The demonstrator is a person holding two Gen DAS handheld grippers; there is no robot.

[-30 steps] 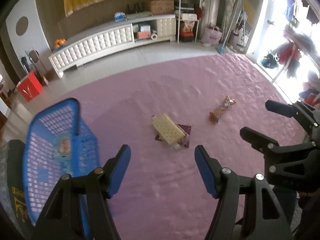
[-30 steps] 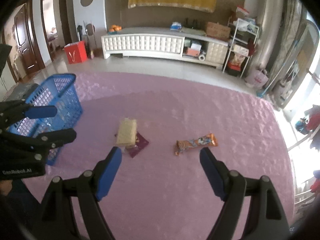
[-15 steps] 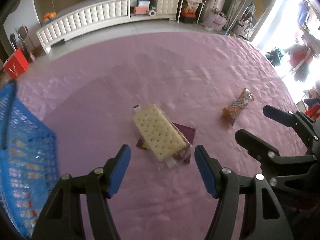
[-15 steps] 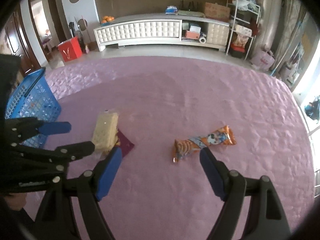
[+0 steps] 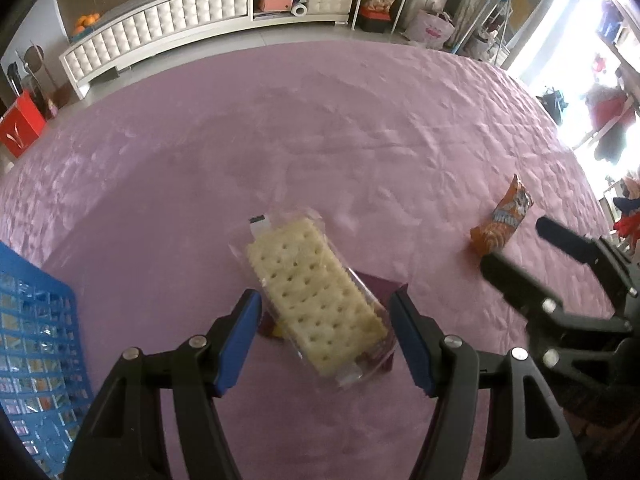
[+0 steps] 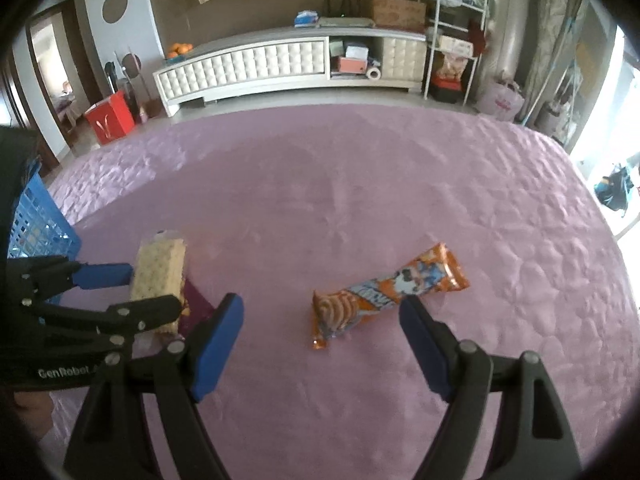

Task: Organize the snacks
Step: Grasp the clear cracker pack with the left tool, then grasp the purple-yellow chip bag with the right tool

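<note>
A clear pack of pale crackers [image 5: 316, 300] lies on a dark purple packet [image 5: 382, 288] on the pink cloth. My left gripper [image 5: 326, 314] is open, its blue pads either side of the pack's near end, not touching it. An orange snack bar [image 6: 384, 296] lies to the right; it also shows in the left wrist view [image 5: 502, 222]. My right gripper [image 6: 320, 320] is open just before the bar, astride it. The cracker pack [image 6: 160, 276] and the left gripper [image 6: 120, 292] show in the right wrist view.
A blue plastic basket [image 5: 36, 360] stands at the left; its corner shows in the right wrist view [image 6: 36, 224]. The pink cloth [image 5: 320, 140] stretches far ahead. A white cabinet [image 6: 256, 68] and a red box [image 6: 110, 116] stand on the floor beyond.
Both grippers have moved forward and down. The left one has closed in on the cracker pack and turned away from the basket. The right one has closed in on the orange bar.
</note>
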